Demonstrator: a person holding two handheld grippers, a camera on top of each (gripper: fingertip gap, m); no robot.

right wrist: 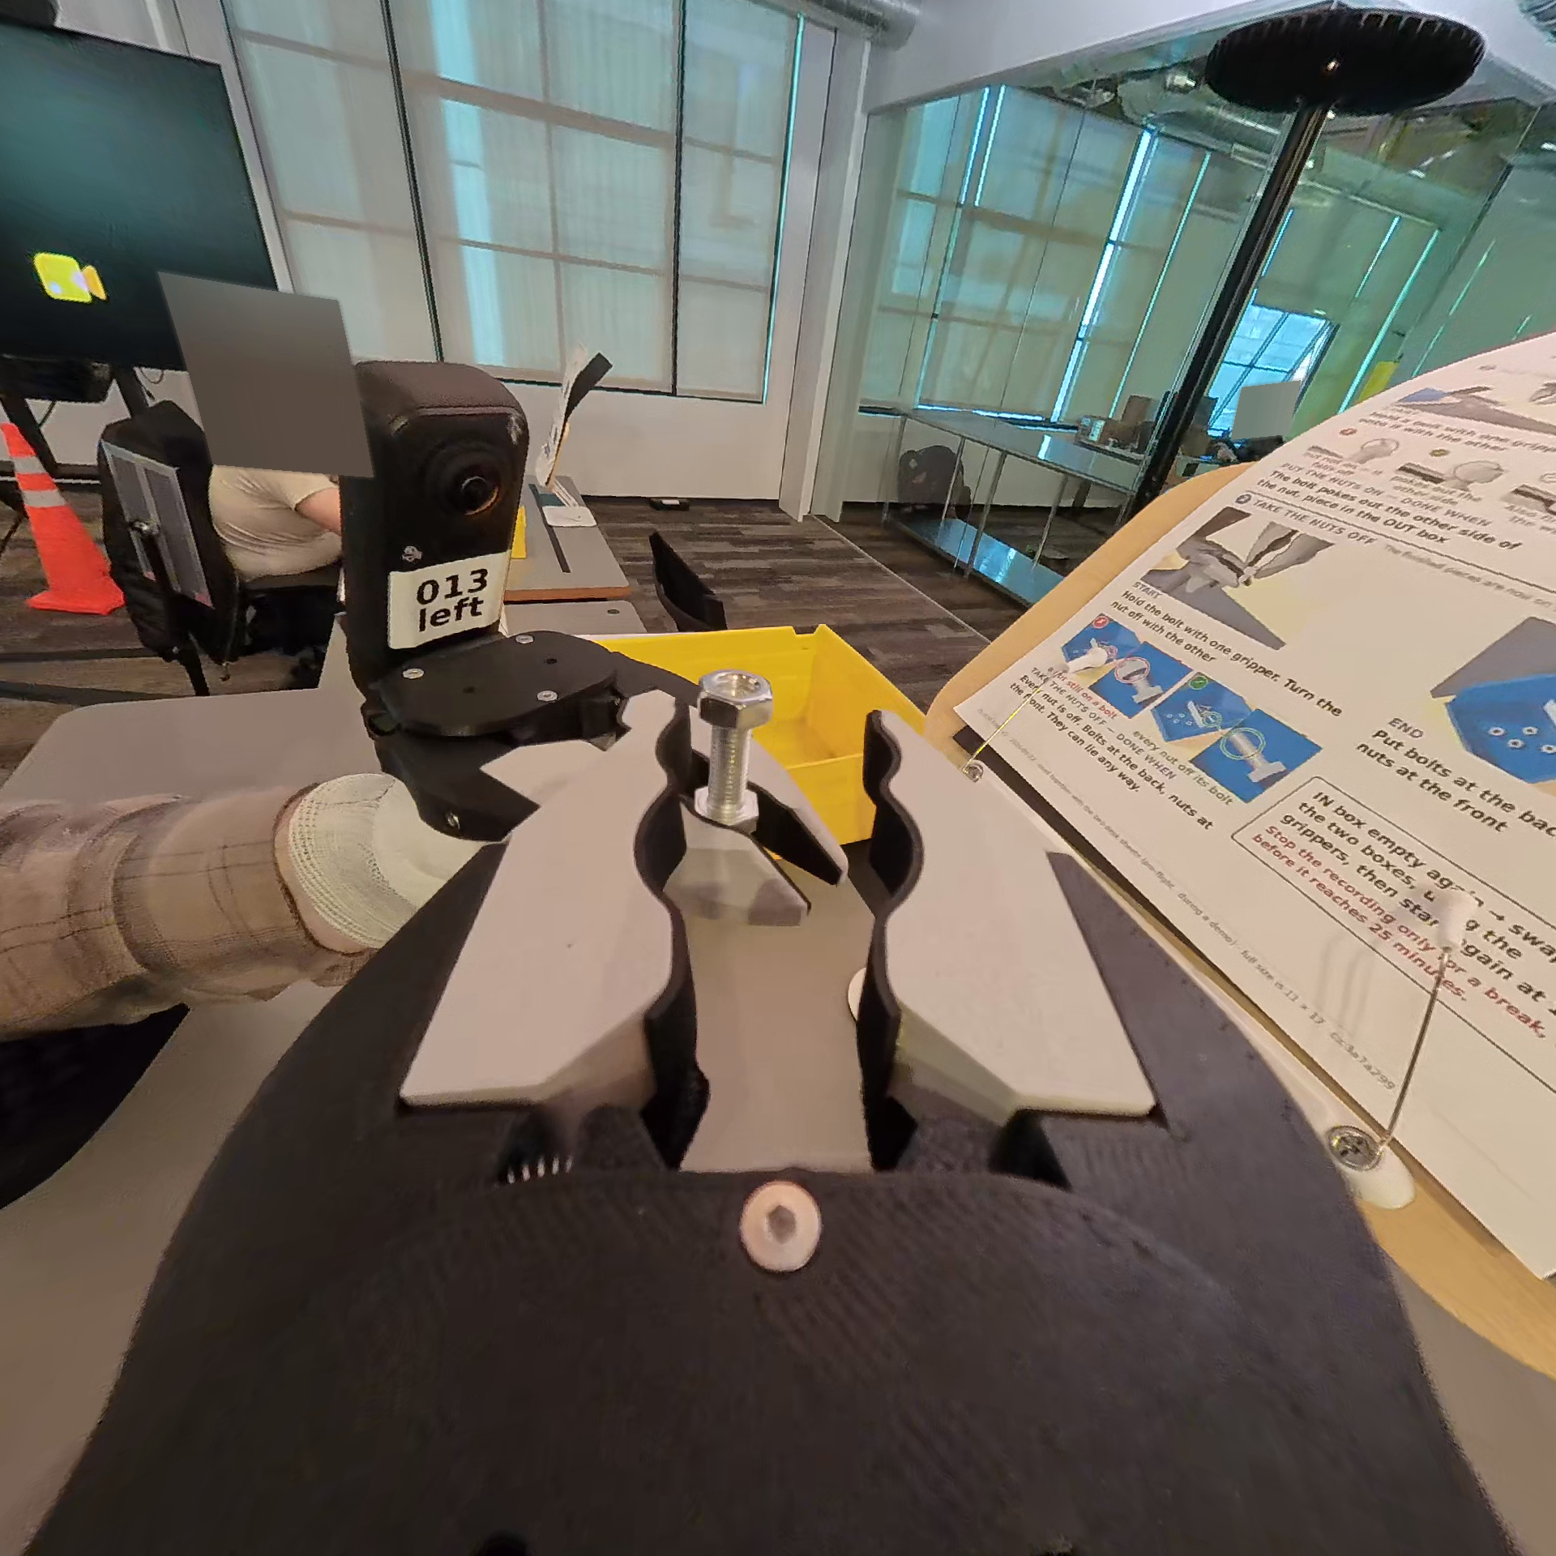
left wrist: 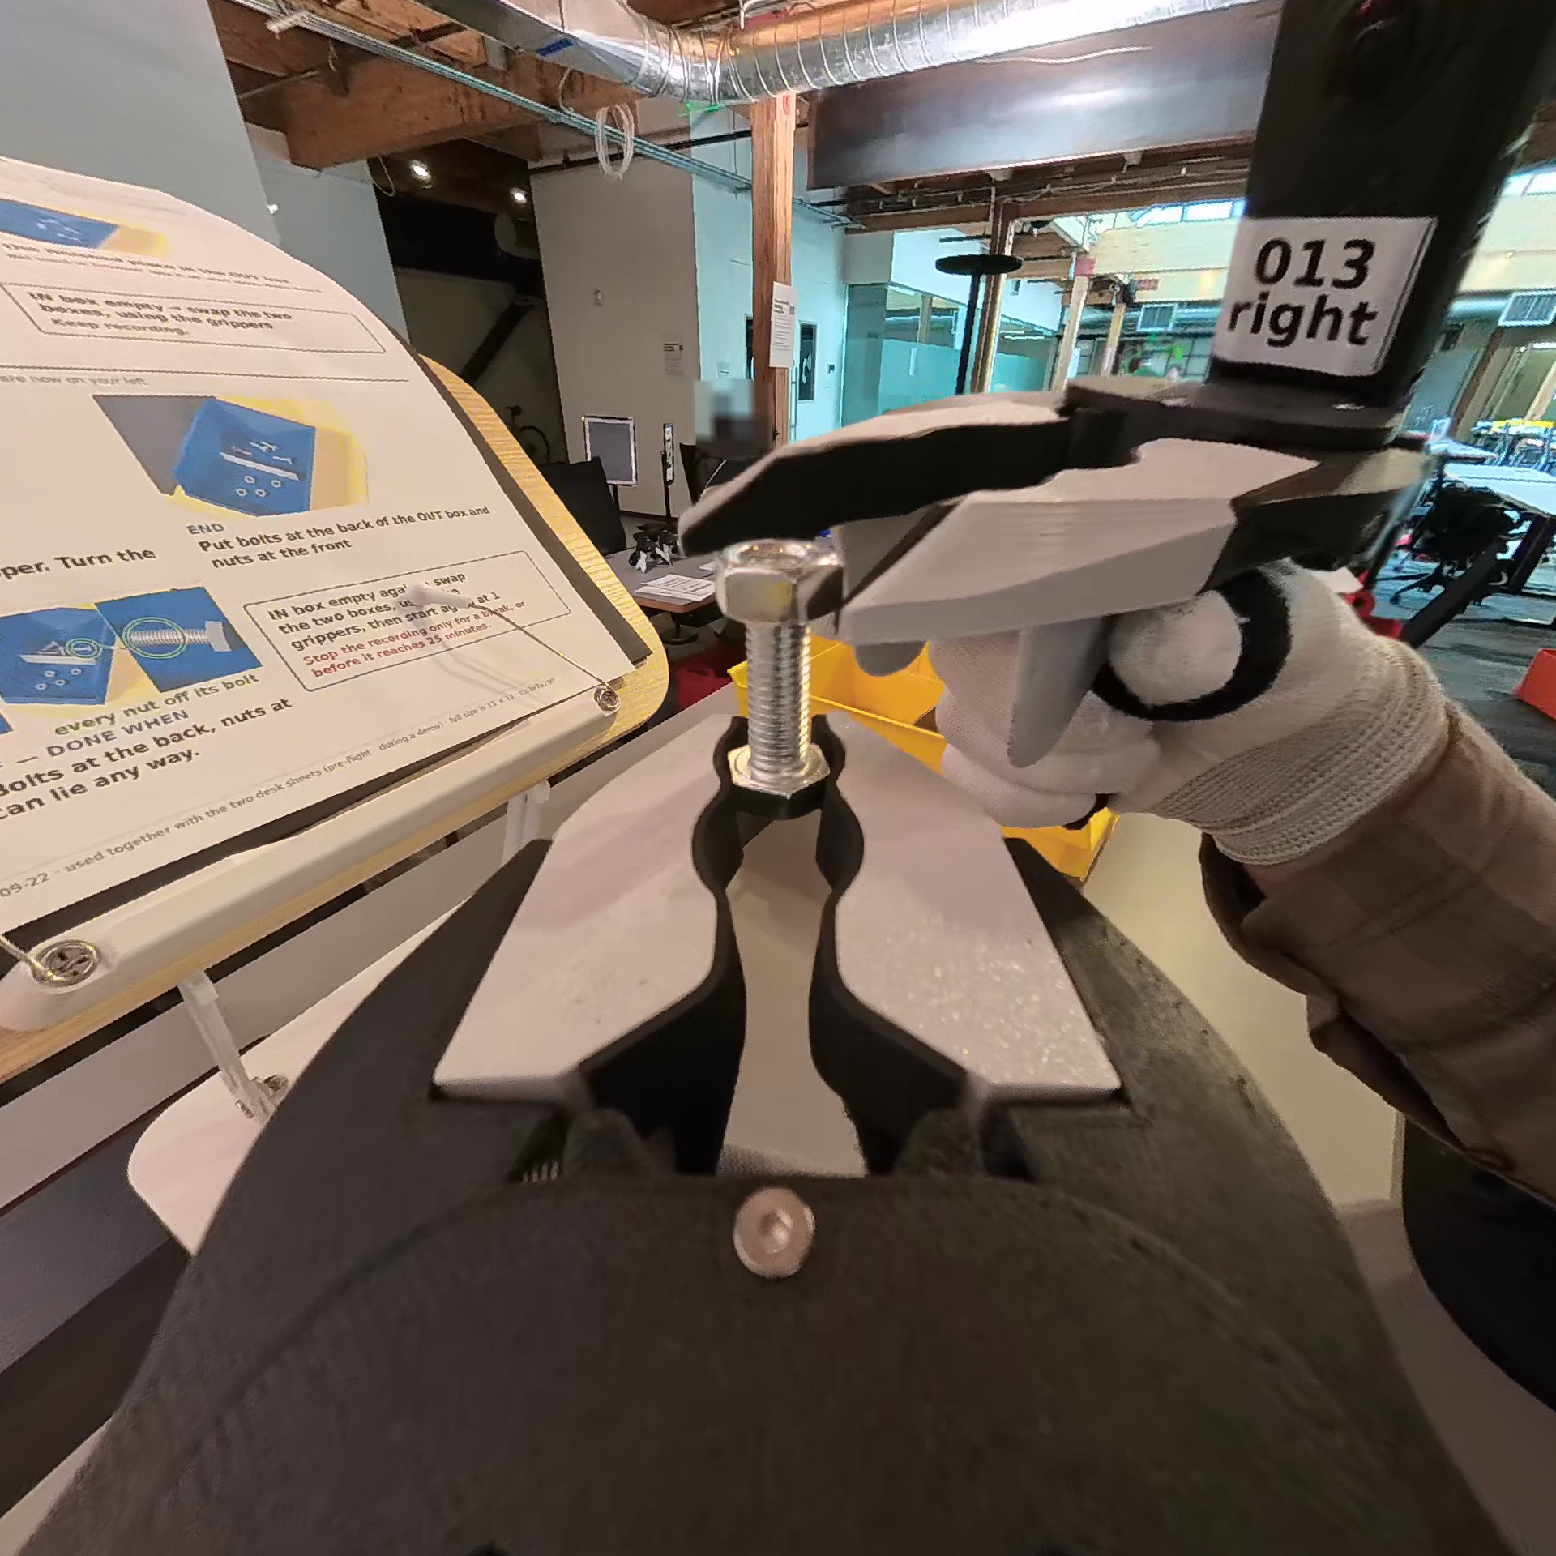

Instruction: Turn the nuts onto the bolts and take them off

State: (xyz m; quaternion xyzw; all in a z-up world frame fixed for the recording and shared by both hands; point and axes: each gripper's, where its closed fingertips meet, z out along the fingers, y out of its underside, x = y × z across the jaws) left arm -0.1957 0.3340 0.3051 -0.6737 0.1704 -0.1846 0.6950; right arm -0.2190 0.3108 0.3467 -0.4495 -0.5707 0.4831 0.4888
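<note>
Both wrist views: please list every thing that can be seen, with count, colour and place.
bolt: one, silver, upright, head on top
nut: one, silver, at the bolt's lower end, held in the left claw's tips
bin: one, yellow, behind the claws
instruction sheet: one, white with blue pictures, on a tilted wooden board
table: one, grey, below
traffic cone: one, orange, far left on the floor
screen: one, dark, upper left
left claw: shut on the nut
right claw: open around the bolt
gloved hands: two, white

One bolt [left wrist: 776,665], one nut [left wrist: 779,768] (threaded on), two grippers [left wrist: 779,762] [right wrist: 775,783], one yellow bin [right wrist: 808,716]
</note>
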